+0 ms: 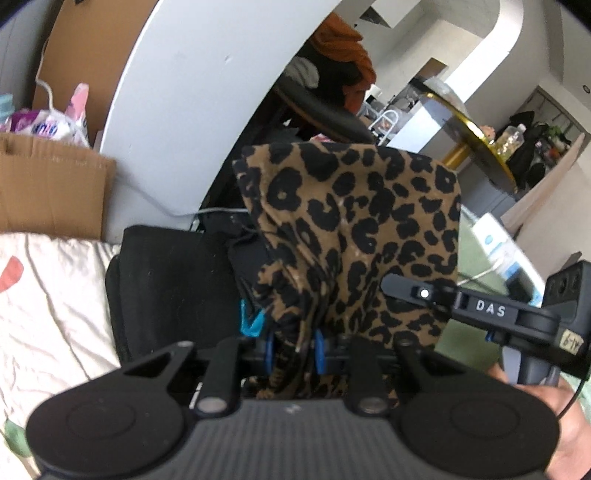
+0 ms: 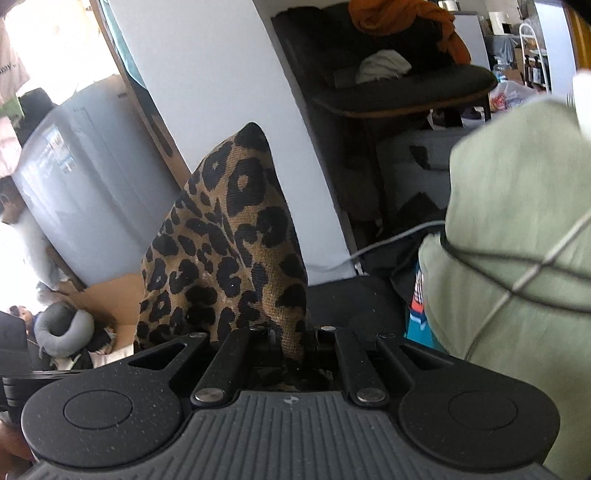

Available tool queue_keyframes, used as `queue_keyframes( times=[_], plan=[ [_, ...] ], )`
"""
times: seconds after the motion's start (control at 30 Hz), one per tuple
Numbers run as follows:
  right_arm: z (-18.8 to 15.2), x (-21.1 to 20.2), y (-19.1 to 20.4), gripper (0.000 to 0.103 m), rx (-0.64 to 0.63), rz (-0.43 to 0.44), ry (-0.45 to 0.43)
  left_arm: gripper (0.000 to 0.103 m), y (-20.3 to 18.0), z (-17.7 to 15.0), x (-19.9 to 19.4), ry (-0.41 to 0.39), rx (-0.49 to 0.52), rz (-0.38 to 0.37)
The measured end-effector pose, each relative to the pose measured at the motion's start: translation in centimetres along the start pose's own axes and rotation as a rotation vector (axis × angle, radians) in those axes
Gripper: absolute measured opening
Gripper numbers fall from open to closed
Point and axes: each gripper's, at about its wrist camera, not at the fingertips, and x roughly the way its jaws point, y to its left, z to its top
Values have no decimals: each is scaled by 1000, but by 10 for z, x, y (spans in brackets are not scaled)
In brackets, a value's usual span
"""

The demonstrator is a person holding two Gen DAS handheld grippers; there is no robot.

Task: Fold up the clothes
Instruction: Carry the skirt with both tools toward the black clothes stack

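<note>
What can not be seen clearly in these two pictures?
- Left view: the lower part of the leopard cloth, hidden behind the left hand-held gripper.
- Right view: the cloth's lower end, behind the right hand-held gripper.
- Right view: things behind the green sleeve, blurred.

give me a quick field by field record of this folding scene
garment: leopard-print cloth, brown with black spots
left gripper: shut on leopard-print cloth, fabric bunched between the blue pads
right gripper: shut on leopard-print cloth, a peak of fabric standing up from the jaws
cloth state: held by both grippers, not yet folded flat
surface at left: white quilted bedding
dark item beside cloth: black fabric bundle
background: cardboard box, black chair with orange cloth
person: green sleeve
</note>
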Motion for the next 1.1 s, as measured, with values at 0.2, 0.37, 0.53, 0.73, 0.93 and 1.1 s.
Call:
queue_keyframes(
  times=[0.2, 0.37, 0.53, 0.73, 0.93, 1.1],
  plan=[
    [-29, 31, -14, 5, -2, -14, 20, 22, 24, -24, 25, 19, -24, 0],
    [-51, 57, -23, 5, -22, -30, 47, 22, 47, -43, 44, 28, -64, -4],
    [-67, 85, -27, 5, -56, -47, 72, 22, 71, -53, 60, 36, -119, -8],
    [-72, 125, -33, 5, -87, -50, 107, 22, 103, -50, 86, 57, -139, -10],
    [-66, 175, -41, 5, -102, -45, 134, 22, 132, -39, 111, 66, -165, 5],
    [-58, 214, -47, 5, -109, -33, 171, 22, 153, -26, 124, 78, -190, 20]
  ],
)
